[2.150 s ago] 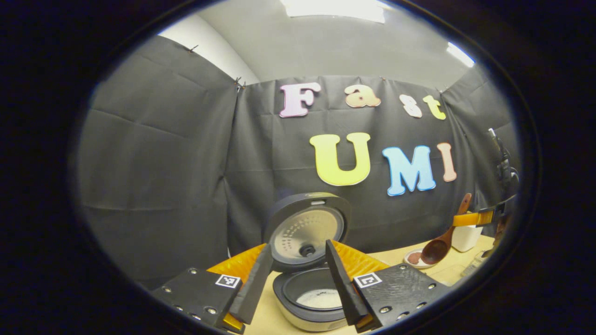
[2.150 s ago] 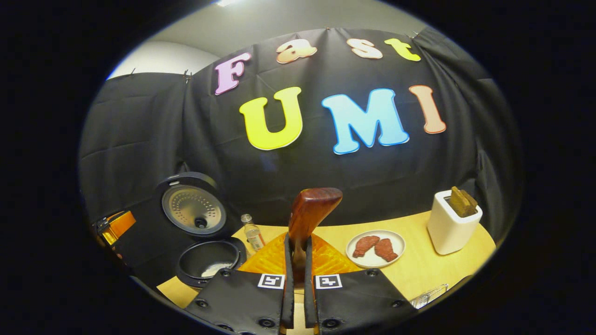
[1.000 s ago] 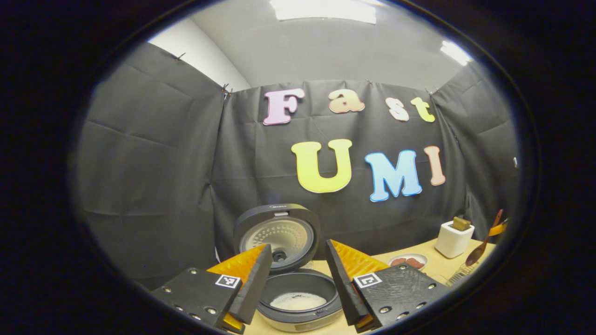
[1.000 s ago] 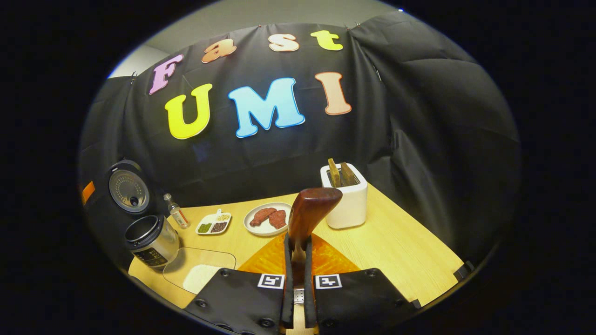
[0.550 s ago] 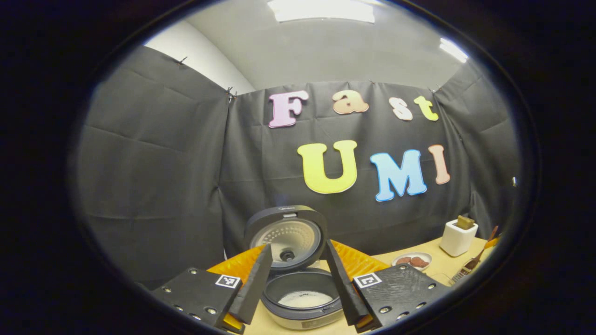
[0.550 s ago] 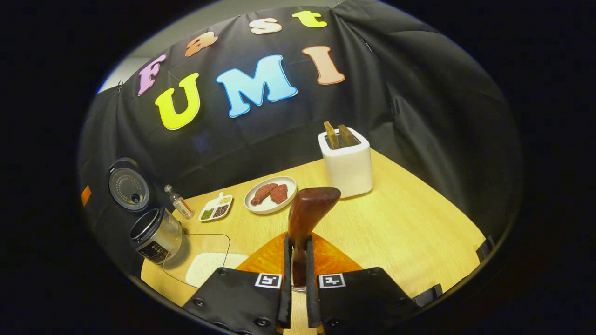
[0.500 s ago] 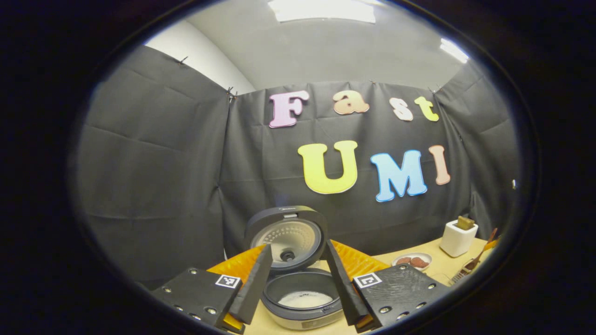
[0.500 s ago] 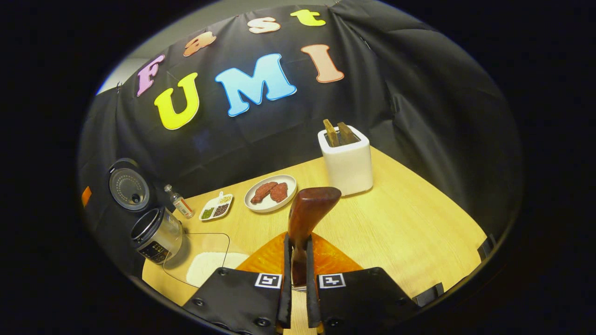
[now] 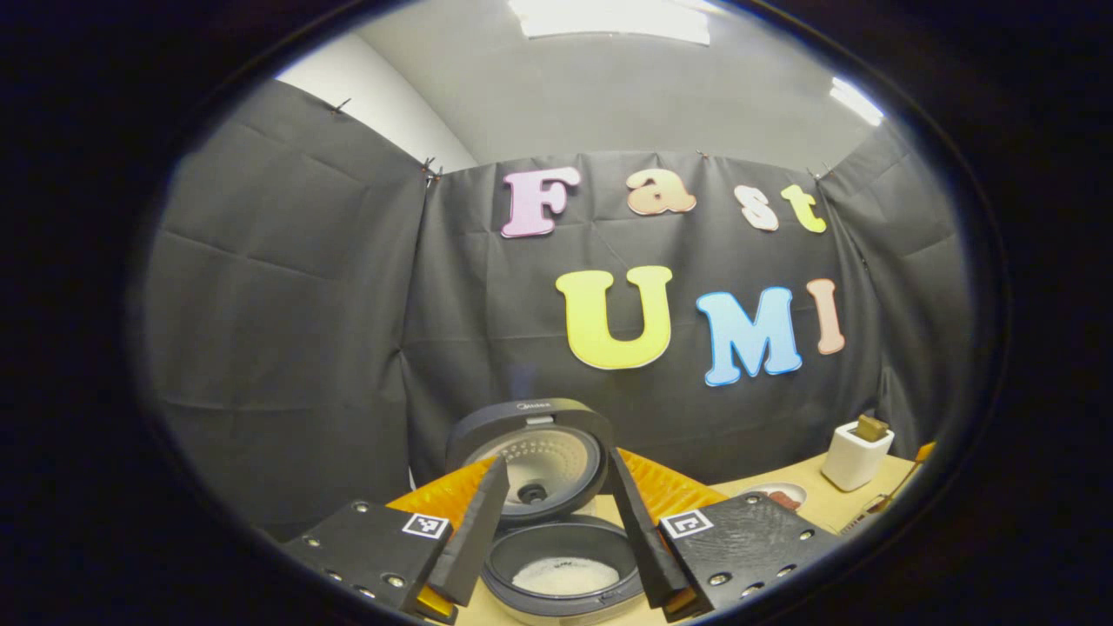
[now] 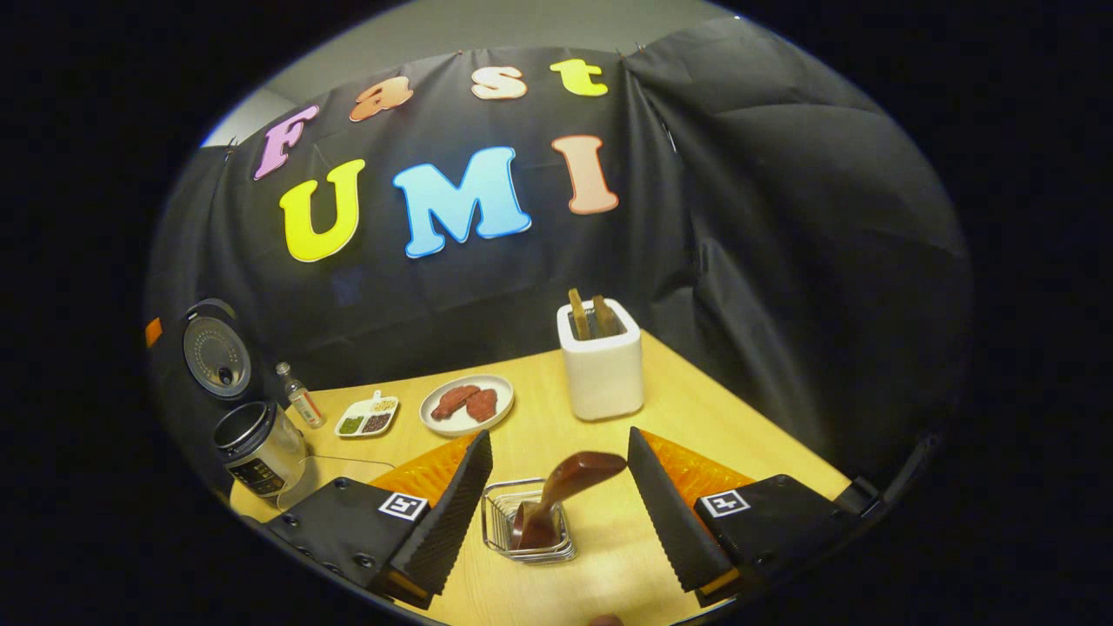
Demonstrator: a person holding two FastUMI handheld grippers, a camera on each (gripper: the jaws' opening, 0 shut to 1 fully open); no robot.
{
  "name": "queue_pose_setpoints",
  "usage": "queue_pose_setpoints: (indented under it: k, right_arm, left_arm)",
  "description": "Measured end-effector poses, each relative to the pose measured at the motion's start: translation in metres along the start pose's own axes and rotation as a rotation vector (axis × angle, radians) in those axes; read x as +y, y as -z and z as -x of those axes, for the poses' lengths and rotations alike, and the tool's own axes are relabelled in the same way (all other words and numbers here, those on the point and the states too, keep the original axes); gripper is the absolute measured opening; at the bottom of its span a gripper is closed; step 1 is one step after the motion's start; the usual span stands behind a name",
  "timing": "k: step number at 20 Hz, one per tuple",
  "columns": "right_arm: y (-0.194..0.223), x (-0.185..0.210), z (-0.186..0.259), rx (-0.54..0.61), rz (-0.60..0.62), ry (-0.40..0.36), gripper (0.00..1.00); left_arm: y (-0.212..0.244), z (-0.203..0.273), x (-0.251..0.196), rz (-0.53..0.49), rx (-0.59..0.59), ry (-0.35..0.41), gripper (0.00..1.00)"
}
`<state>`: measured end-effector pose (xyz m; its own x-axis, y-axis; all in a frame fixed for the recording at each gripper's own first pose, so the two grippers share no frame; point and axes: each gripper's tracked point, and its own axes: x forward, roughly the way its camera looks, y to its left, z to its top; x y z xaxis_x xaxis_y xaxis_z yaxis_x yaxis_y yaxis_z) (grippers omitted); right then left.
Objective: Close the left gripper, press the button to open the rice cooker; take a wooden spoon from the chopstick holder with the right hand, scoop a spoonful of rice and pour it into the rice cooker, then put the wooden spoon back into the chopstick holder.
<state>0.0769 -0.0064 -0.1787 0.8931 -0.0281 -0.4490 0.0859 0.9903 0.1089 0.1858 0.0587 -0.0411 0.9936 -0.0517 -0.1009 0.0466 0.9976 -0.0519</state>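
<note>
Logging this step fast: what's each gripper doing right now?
Left gripper: open, holding nothing, above the open rice cooker.
Right gripper: open, holding nothing; the wooden spoon stands in the chopstick holder.

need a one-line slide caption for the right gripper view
Right gripper open above the wooden spoon, which stands in the wire chopstick holder on the wooden table.

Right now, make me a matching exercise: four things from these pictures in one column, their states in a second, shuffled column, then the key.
1. wooden spoon
2. rice cooker
3. right gripper
4. white holder

A. lid raised, rice inside
B. open, holding nothing
C. standing in the wire chopstick holder
D. two brown pieces sticking out of the top

Pairs: 1-C, 2-A, 3-B, 4-D
</note>
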Motion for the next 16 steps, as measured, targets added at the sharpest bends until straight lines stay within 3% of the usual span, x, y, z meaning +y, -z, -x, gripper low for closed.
queue_pose_setpoints:
  k: [6, 12, 16]
  right_arm:
    - [-0.048, 0.016, 0.025, -0.140, 0.041, 0.045, 0.98]
    - [-0.043, 0.038, 0.030, -0.149, 0.086, 0.060, 0.98]
    - [-0.037, 0.051, 0.031, -0.132, 0.104, 0.055, 0.98]
  left_arm:
    - [-0.020, -0.072, 0.029, -0.003, -0.017, -0.015, 0.72]
    - [-0.009, -0.158, 0.049, 0.019, 0.031, -0.030, 0.73]
    - [0.011, -0.186, 0.057, 0.019, 0.065, -0.032, 0.73]
